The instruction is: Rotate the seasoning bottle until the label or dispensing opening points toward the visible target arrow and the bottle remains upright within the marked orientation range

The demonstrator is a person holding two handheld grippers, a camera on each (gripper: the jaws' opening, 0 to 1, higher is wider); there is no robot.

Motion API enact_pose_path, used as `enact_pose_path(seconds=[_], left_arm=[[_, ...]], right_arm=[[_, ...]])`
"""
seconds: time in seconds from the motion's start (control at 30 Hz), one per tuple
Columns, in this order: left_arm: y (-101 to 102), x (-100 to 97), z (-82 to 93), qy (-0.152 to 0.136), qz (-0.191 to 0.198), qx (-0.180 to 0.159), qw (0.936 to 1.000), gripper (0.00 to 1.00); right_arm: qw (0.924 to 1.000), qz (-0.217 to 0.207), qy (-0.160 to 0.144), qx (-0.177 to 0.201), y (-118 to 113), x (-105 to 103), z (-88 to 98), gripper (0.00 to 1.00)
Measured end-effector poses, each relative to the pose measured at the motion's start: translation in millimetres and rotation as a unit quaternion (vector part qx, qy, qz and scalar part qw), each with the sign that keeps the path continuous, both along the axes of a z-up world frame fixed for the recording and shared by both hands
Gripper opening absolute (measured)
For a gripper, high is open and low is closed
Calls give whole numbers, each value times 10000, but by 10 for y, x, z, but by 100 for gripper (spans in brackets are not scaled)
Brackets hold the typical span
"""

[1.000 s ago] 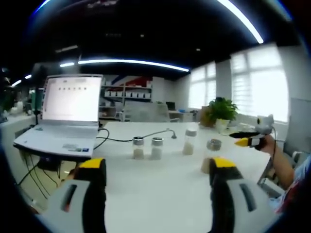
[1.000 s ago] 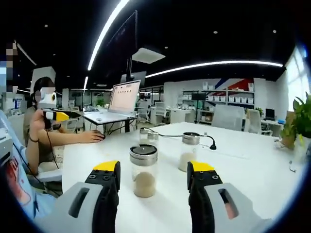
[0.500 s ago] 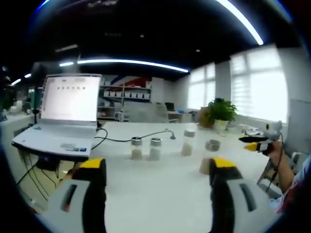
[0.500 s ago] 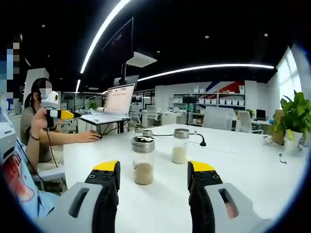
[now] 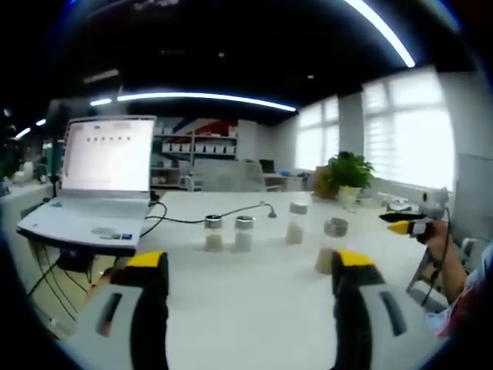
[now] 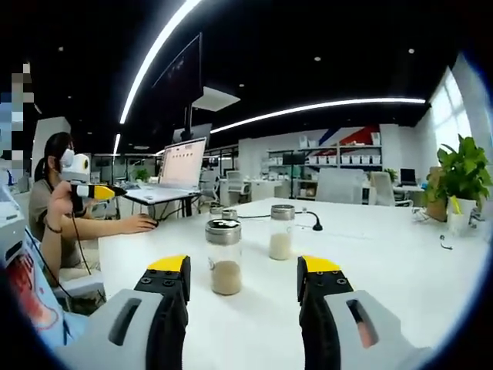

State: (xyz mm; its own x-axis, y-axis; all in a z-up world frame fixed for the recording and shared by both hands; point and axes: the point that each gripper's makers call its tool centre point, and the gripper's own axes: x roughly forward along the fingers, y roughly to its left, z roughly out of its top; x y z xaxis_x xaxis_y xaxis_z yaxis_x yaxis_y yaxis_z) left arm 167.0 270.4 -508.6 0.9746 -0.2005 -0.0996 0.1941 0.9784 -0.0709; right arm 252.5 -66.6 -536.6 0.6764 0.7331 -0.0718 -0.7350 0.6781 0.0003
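Note:
Several glass seasoning bottles with metal lids stand upright on a white table [image 5: 246,308]. In the right gripper view the nearest bottle [image 6: 223,256], holding tan powder, stands a little beyond my right gripper [image 6: 243,270], which is open and touches nothing. A second bottle [image 6: 282,231] with pale contents stands farther back. In the left gripper view my left gripper [image 5: 248,266] is open, well short of two small bottles [image 5: 228,232], a taller bottle [image 5: 296,223] and a nearer bottle [image 5: 331,245] partly behind its right jaw. No arrow mark shows on the table.
An open laptop [image 5: 100,177] with a black cable sits at the table's left end. A potted plant [image 5: 347,173] stands at the far side. A hand holds the right gripper [image 5: 408,226] at the right edge. Another person [image 6: 54,193] sits by the table's corner.
The right gripper view has drawn back a little, so the bottles look smaller and farther off. In the left gripper view the other gripper has moved off to the right. No bottle has moved.

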Motion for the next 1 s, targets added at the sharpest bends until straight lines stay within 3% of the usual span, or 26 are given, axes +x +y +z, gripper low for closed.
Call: enact_pose_path(seconds=[0.33, 0.47, 0.77, 0.87, 1.0], left_arm=[[42, 9, 9, 5, 38, -12, 10000, 93], [61, 8, 9, 15, 55, -17, 10000, 93], [103, -13, 21, -22, 144, -51, 9999, 92], [94, -7, 14, -11, 132, -51, 9999, 93], [99, -6, 26, -32, 138, -60, 9999, 93]], right_arm=[[9997, -124, -42, 200, 23, 448, 188, 57], [9996, -192, -183, 19, 47, 619, 221, 58], [9999, -26, -115, -19, 236, 987, 155, 60], [9998, -4, -167, -108, 280, 1073, 147, 54], [9997, -30, -145, -202, 329, 1214, 117, 58]])
